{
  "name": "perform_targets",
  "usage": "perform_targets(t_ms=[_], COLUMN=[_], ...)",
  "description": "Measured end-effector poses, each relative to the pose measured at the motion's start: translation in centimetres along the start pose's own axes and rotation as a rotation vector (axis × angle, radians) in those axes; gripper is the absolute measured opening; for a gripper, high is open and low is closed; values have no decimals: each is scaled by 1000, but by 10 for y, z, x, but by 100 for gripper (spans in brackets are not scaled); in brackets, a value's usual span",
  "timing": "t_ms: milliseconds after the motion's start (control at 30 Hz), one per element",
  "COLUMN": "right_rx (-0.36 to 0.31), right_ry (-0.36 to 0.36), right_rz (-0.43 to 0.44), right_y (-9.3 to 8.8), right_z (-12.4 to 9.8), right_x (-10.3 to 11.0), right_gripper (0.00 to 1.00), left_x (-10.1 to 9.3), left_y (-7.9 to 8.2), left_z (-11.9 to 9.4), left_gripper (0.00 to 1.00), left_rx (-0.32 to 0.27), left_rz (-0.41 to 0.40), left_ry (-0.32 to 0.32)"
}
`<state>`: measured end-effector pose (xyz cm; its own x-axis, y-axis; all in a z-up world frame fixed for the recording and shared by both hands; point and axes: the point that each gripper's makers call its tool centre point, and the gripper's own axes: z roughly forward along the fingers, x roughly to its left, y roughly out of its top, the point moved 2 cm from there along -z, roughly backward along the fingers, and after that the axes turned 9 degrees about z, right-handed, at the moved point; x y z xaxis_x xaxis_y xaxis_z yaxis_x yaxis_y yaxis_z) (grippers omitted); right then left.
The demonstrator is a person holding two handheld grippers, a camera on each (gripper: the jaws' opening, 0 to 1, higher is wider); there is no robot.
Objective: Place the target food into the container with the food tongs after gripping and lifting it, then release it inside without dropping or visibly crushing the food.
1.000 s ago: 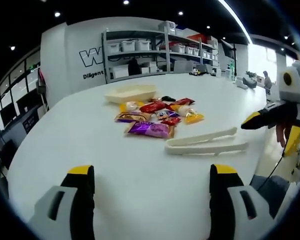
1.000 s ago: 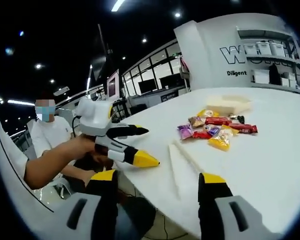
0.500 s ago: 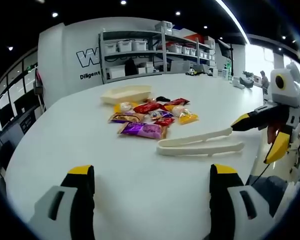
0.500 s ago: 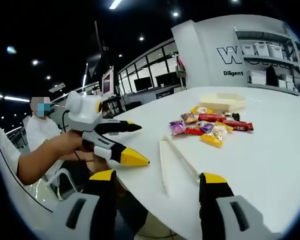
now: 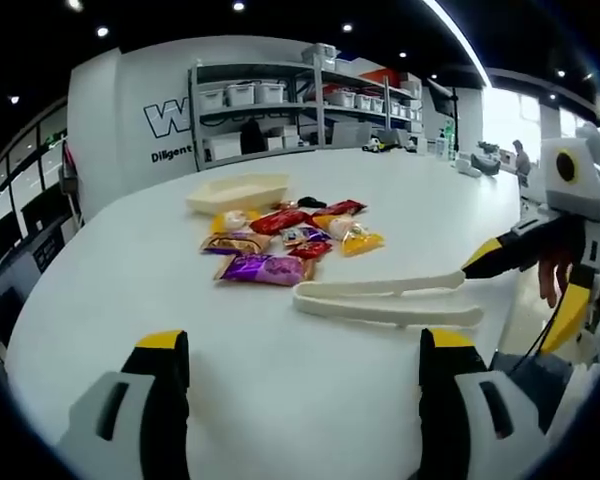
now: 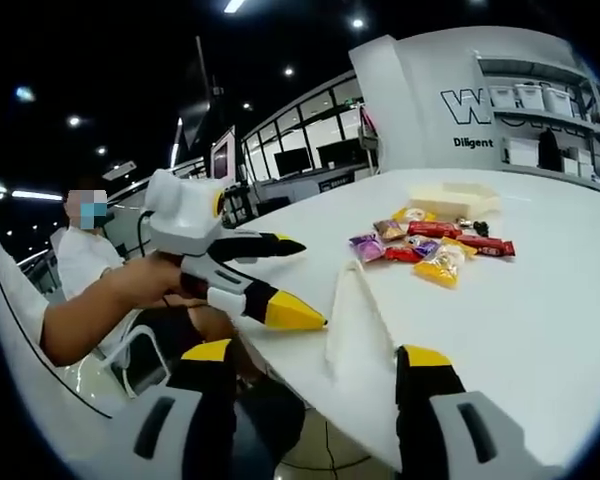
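Both grippers are spread wide with nothing between their jaws. From the left gripper view, the left gripper (image 5: 298, 395) hangs over bare white table (image 5: 130, 290), while the right gripper (image 5: 525, 275), black with yellow tips, comes in from the right with its upper tip almost at the near end of the cream plastic food tongs (image 5: 385, 300).

Those tongs lie flat on the table, their long axis running roughly across the left gripper view, the open arms toward the right gripper and the joined end pointing toward the pile of wrapped snacks (image 5: 280, 240). In the right gripper view the tongs (image 6: 355, 310) run straight out ahead of the right gripper (image 6: 315, 400), close in front of it, with the left gripper (image 6: 255, 280) off to one side.

So the right gripper looks the nearer one to take up the tongs. Past the snacks sits the shallow cream tray (image 5: 238, 192), well beyond either gripper.
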<state>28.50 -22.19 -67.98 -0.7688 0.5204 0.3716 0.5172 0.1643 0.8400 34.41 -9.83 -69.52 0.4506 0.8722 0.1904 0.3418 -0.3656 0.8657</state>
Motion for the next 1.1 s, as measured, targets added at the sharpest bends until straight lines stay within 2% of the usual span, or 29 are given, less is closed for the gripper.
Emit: perform_targets(t_ms=[433, 1100], right_rx=[1, -50], right_ry=[6, 19], right_rz=[-2, 14], right_y=[-1, 0], right_z=[-1, -2], right_x=[2, 4], right_gripper=[62, 65], left_x=[-1, -1], left_y=[5, 2], left_z=[4, 5], left_gripper=[95, 95], left_rx=[-5, -45], left_rz=[33, -6], left_ry=[-6, 5])
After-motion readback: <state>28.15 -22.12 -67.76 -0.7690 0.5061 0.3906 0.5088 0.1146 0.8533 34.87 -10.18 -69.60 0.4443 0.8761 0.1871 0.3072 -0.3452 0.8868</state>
